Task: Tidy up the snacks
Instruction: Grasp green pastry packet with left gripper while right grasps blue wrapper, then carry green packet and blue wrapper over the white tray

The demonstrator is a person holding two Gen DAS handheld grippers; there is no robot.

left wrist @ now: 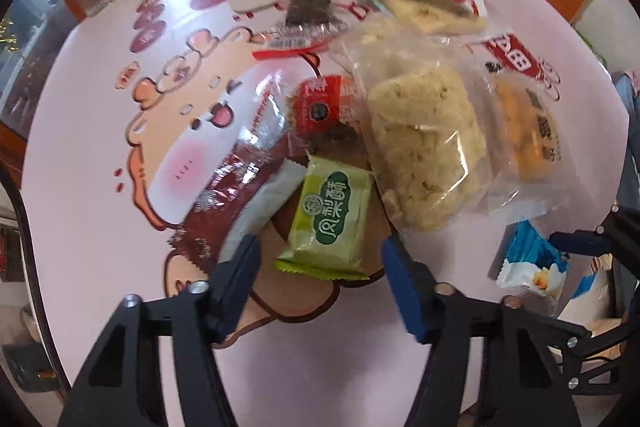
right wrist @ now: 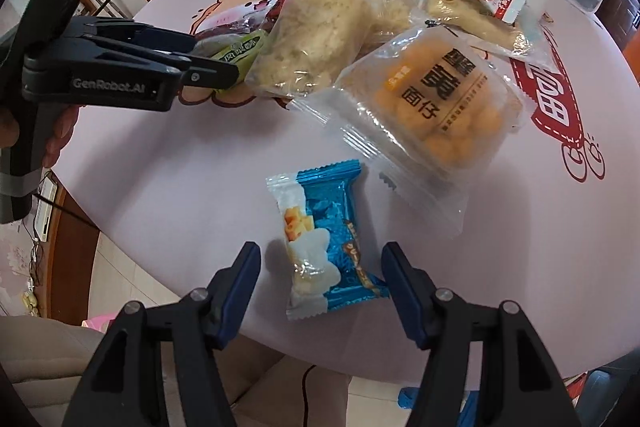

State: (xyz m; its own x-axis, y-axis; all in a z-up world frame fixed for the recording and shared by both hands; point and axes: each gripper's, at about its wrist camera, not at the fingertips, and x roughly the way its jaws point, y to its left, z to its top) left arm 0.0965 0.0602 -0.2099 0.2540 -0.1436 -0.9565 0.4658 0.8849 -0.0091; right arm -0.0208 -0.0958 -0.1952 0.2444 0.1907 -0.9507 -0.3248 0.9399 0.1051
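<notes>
Green packet (left wrist: 330,223) between left hand-held gripper (left wrist: 320,263) fingers.

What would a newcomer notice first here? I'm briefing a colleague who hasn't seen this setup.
The heap of wrapped snacks on the pink cartoon-print tablecloth, topped by a big clear bag of pale crumbly cakes. A green pineapple-cake packet lies before the open left gripper; a blue-and-white candy packet sits apart between the open right gripper fingers.

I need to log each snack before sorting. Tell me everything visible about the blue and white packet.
The blue and white packet is a small, glossy foil pillow pack with crimped, serrated ends, printed with cheese cubes. It lies flat and sealed on the pink tablecloth, apart from the pile, between the open jaws of the right gripper, untouched.
</notes>
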